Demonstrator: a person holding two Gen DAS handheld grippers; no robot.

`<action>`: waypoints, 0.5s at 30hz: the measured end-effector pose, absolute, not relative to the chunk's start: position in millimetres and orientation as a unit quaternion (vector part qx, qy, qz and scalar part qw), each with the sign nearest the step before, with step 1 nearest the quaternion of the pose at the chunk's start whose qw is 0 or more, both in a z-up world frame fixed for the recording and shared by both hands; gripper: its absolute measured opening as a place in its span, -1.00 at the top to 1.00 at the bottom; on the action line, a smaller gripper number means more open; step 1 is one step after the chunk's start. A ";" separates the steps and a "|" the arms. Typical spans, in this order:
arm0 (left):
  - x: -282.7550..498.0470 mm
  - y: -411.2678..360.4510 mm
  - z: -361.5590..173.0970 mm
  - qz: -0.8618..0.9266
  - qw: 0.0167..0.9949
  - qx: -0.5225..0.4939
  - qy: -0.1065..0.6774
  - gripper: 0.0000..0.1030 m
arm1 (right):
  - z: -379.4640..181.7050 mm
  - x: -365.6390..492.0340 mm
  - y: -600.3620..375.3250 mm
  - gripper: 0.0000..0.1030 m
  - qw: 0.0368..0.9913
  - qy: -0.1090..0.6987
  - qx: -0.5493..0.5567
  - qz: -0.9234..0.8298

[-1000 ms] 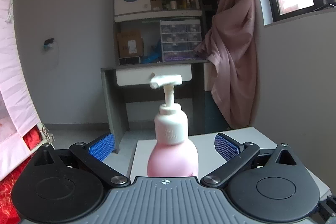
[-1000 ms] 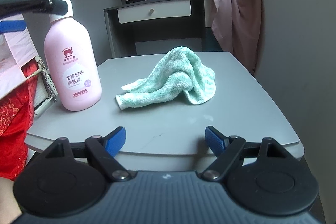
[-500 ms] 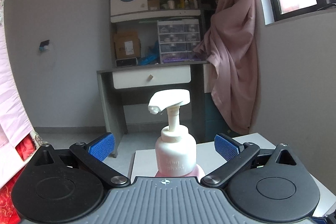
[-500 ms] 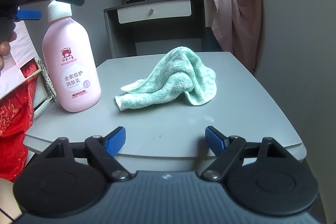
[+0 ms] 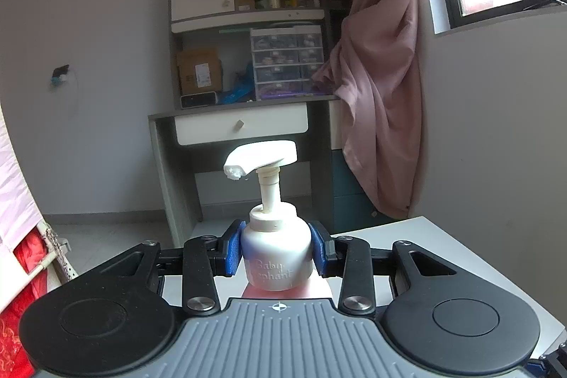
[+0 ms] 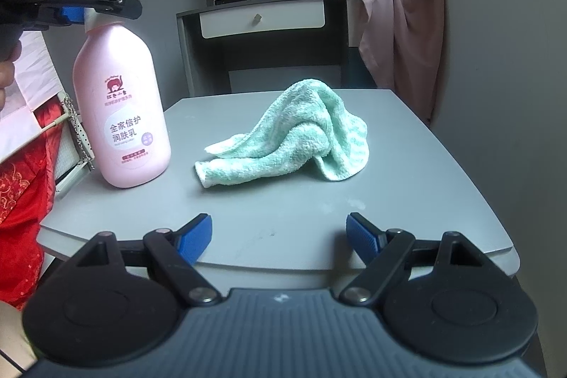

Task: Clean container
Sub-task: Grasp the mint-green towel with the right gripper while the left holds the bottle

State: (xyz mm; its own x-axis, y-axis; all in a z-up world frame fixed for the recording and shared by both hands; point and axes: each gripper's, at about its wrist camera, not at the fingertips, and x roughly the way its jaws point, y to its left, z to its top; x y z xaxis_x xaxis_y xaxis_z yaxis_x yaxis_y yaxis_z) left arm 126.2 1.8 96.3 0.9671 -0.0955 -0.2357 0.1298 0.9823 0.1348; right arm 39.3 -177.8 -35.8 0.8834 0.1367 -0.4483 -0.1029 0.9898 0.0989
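A pink lotion bottle [image 6: 124, 116] with a white pump stands upright at the left side of the grey table [image 6: 283, 211]. My left gripper [image 5: 276, 247] is shut on the bottle's white collar [image 5: 278, 268], with both blue pads pressed against its sides just under the pump stem. In the right wrist view the left gripper [image 6: 88, 15] reaches in from the left at the bottle's neck. A crumpled mint-green towel [image 6: 294, 137] lies in the middle of the table. My right gripper [image 6: 279, 232] stands open at the table's near edge, holding nothing, well short of the towel.
Behind the table stands a grey desk [image 5: 241, 126] with a white drawer and cluttered shelves above. A pink curtain [image 5: 382, 77] hangs at the right by a wall. Red and pink fabric [image 6: 21, 193] hangs off the table's left side.
My left gripper came forward around the bottle's neck and its jaws went from wide open to closed on the white collar. The right gripper, towel and bottle stayed put.
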 end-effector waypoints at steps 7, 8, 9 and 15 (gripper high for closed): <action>126.5 5.4 92.6 -0.067 0.989 0.075 0.108 0.25 | -26.0 40.7 -183.3 -0.61 0.972 0.223 0.038 0.062; 126.9 5.7 92.1 -0.068 0.989 0.075 0.106 0.25 | -24.7 41.4 -183.4 -0.61 0.973 0.221 0.037 0.061; 127.3 6.0 91.5 -0.070 0.989 0.075 0.104 0.25 | -23.2 42.7 -183.3 -0.61 0.973 0.219 0.036 0.060; 130.3 12.9 90.3 -0.077 0.990 0.062 0.102 0.25 | -17.9 52.1 -181.1 -0.61 0.974 0.217 0.029 0.055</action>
State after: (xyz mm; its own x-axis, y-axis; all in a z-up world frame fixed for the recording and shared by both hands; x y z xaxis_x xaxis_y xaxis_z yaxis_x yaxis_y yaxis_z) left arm 130.3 12.9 90.3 0.9674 -0.1394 -0.2116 0.1648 0.9804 0.1076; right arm 52.1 -181.1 -17.9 0.8997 0.1193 -0.4198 -0.0943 0.9923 0.0799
